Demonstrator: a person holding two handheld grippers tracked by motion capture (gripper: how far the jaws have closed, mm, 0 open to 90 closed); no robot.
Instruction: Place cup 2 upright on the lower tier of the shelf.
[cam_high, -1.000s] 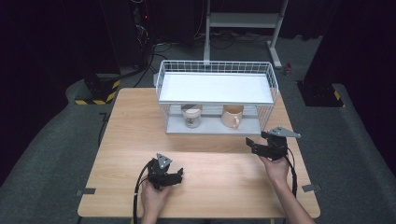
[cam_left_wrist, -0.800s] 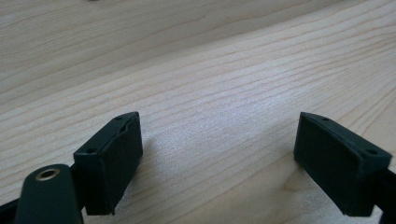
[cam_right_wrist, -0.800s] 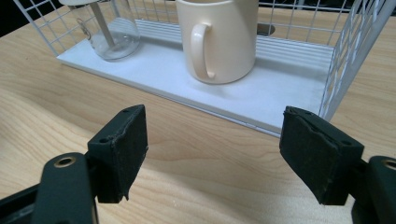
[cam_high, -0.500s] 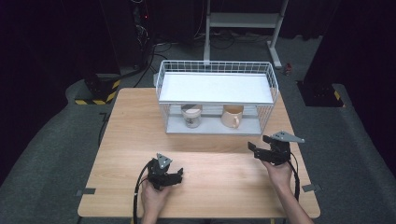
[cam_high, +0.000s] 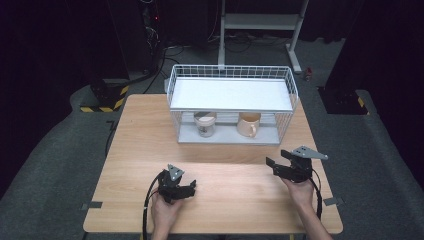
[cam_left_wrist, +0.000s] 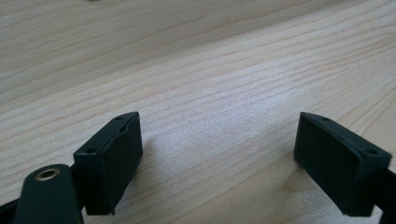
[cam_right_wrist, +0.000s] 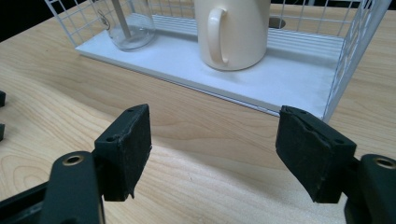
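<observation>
A white wire rack (cam_high: 230, 95) stands at the back of the wooden table (cam_high: 145, 145). On its lower shelf are a cream mug (cam_high: 248, 125) and a glass jar (cam_high: 205, 123). My left gripper (cam_high: 191, 188) rests low over bare wood near the front edge; its jaws stand wide apart with nothing between them (cam_left_wrist: 219, 158). My right gripper (cam_high: 273, 167) hovers at the front right, open and empty (cam_right_wrist: 212, 154), and points at the rack. In the right gripper view the mug (cam_right_wrist: 233, 30) has its handle turned toward me, and the jar (cam_right_wrist: 128, 25) holds a stick.
The rack's white base plate (cam_right_wrist: 280, 84) and its wire side wall (cam_right_wrist: 355, 56) lie just ahead of my right gripper. The rack's top shelf (cam_high: 230, 94) is a flat white sheet. A metal stand (cam_high: 260, 22) and cables are on the dark floor behind the table.
My right gripper has drawn back from the rack toward the table's near edge. The left gripper has stayed where it was.
</observation>
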